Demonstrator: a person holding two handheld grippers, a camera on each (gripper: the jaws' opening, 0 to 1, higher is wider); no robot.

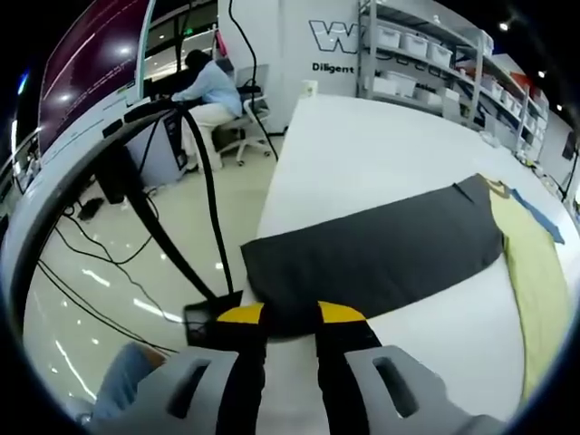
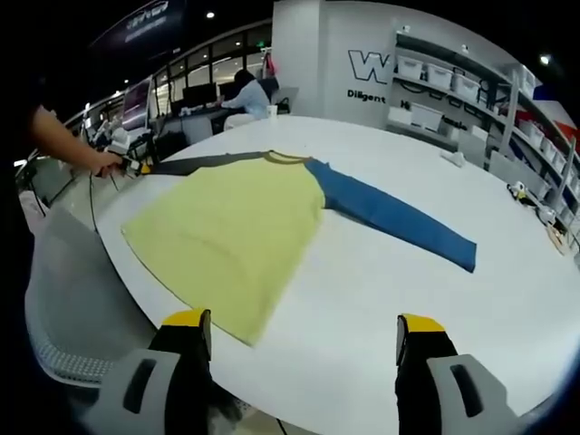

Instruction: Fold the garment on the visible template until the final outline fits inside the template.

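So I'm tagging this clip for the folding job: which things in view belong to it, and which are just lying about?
Job:
- garment, yellow body
- its dark sleeve, end pinched by the left tool
- its blue sleeve, spread flat
- right tool, open, off the cloth
- white table

Lying about:
- shelves of bins
- seated person
- floor cables

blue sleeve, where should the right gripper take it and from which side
Probably the cuff end of the blue sleeve: it lies flat, stretched straight out from the yellow body over bare table. Come from beyond the cuff with the open right gripper, then fold inward.
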